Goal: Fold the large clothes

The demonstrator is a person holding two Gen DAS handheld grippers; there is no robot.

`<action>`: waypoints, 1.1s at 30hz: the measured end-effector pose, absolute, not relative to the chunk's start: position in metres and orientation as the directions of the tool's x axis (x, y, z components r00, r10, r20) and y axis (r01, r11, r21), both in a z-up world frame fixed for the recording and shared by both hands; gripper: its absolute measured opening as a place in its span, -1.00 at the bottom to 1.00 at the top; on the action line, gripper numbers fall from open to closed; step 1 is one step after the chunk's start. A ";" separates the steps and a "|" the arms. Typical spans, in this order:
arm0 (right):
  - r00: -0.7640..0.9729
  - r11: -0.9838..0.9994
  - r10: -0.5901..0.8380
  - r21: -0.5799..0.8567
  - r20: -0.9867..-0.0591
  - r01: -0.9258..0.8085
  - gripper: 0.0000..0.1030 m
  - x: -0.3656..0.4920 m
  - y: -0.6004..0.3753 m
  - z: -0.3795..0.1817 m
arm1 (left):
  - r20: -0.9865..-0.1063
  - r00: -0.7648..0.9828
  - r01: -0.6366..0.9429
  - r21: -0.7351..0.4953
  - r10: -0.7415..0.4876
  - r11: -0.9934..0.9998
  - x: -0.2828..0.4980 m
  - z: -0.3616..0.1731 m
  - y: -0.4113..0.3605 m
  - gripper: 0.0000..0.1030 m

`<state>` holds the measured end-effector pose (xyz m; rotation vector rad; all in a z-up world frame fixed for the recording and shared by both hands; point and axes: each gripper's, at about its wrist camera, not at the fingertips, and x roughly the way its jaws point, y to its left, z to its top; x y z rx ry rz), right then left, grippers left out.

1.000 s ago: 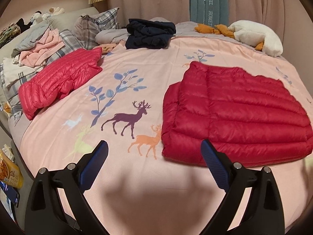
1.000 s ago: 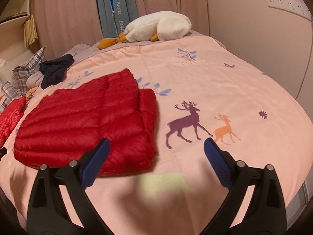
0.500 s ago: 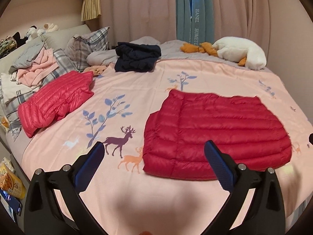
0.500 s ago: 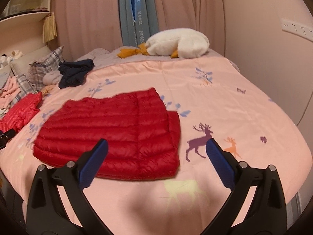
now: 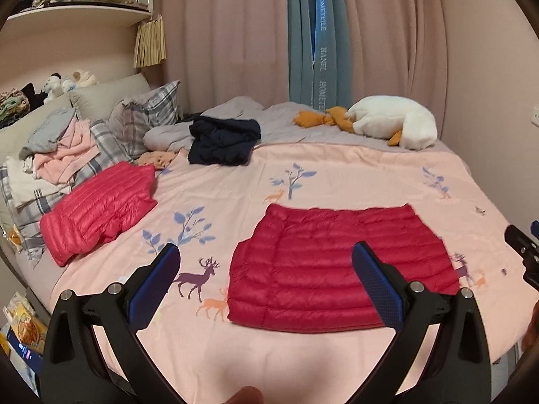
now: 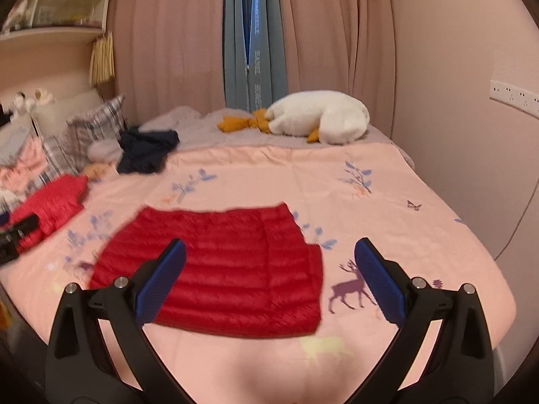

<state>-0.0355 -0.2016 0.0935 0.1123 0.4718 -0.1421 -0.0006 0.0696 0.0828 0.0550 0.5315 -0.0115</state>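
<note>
From your left wrist view, your left gripper [image 5: 266, 282] hangs above the near edge of the bed [image 5: 337, 175], angled down toward it, its blue ribbed pads spread wide with nothing between them. The folded red jacket [image 5: 323, 262] lies flat ahead and a little to the right: a puffy quilted rectangle with shiny horizontal seams, resting on the pink bedspread printed with deer and leafy branches. A second, pinker quilted jacket [image 5: 97, 215] sits crumpled at the left beside a pile of clothes [image 5: 57, 148] and plaid pillows [image 5: 145, 118]. A dark navy garment [image 5: 222, 138] is bunched farther back, and a white plush goose [image 5: 394, 123] lies by the pink curtains [image 5: 229, 33]. A tip of your right gripper [image 5: 522, 249] shows at the right edge.

From your right wrist view, your right gripper [image 6: 269, 282] is likewise tilted down with its pads wide apart and empty. The red jacket [image 6: 235, 269] lies ahead to the left, its folded edge beside a purple deer. A plain wall [image 6: 454, 101] with a row of sockets closes the right side.
</note>
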 end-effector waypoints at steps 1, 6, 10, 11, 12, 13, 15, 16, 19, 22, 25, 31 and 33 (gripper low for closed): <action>0.886 0.983 -0.106 0.087 -0.452 0.163 0.96 -0.037 -0.201 0.100 | -0.499 0.867 0.020 0.059 0.012 0.998 -0.003 0.088 0.066 0.97; 0.905 0.978 -0.121 0.105 -0.408 0.178 0.96 -0.049 -0.195 0.128 | -0.469 0.883 0.052 0.051 -0.022 0.997 -0.016 0.104 0.053 0.97; 0.910 0.974 -0.122 0.128 -0.397 0.187 0.96 -0.057 -0.192 0.134 | -0.466 0.885 0.051 0.080 -0.008 0.995 -0.019 0.102 0.043 0.97; 0.908 0.972 -0.131 0.127 -0.398 0.196 0.96 -0.059 -0.191 0.133 | -0.470 0.883 0.055 0.081 -0.010 0.995 -0.019 0.100 0.041 0.97; 0.904 0.971 -0.140 0.121 -0.404 0.205 0.96 -0.060 -0.190 0.131 | -0.475 0.880 0.060 0.076 -0.016 0.995 -0.019 0.099 0.041 0.97; 0.897 0.972 -0.144 0.109 -0.418 0.207 0.96 -0.059 -0.188 0.127 | -0.486 0.874 0.066 0.069 -0.025 0.995 -0.018 0.097 0.040 0.97; 0.866 0.979 -0.135 0.069 -0.482 0.191 0.96 -0.053 -0.183 0.117 | -0.502 0.864 0.076 0.059 -0.036 0.995 -0.017 0.092 0.039 0.97; 0.850 0.983 -0.124 0.054 -0.513 0.175 0.96 -0.050 -0.181 0.113 | -0.508 0.861 0.075 0.061 -0.034 0.995 -0.016 0.090 0.038 0.97; 0.794 0.992 -0.076 0.035 -0.603 0.121 0.96 -0.038 -0.174 0.094 | -0.517 0.856 0.063 0.067 -0.020 0.996 -0.016 0.085 0.035 0.97; 0.764 0.993 -0.053 0.050 -0.643 0.111 0.96 -0.030 -0.171 0.080 | -0.533 0.846 0.066 0.061 -0.024 0.996 -0.014 0.080 0.034 0.97; 0.745 0.992 -0.032 0.070 -0.666 0.105 0.96 -0.026 -0.167 0.071 | -0.552 0.834 0.061 0.067 -0.014 0.996 -0.011 0.074 0.033 0.97; 0.726 0.992 -0.035 0.062 -0.687 0.106 0.96 -0.018 -0.164 0.061 | -0.597 0.802 0.054 0.082 0.006 0.995 -0.001 0.058 0.033 0.97; 0.725 0.993 -0.039 0.056 -0.687 0.106 0.96 -0.015 -0.161 0.059 | -0.610 0.793 0.055 0.088 0.010 0.995 0.001 0.053 0.032 0.97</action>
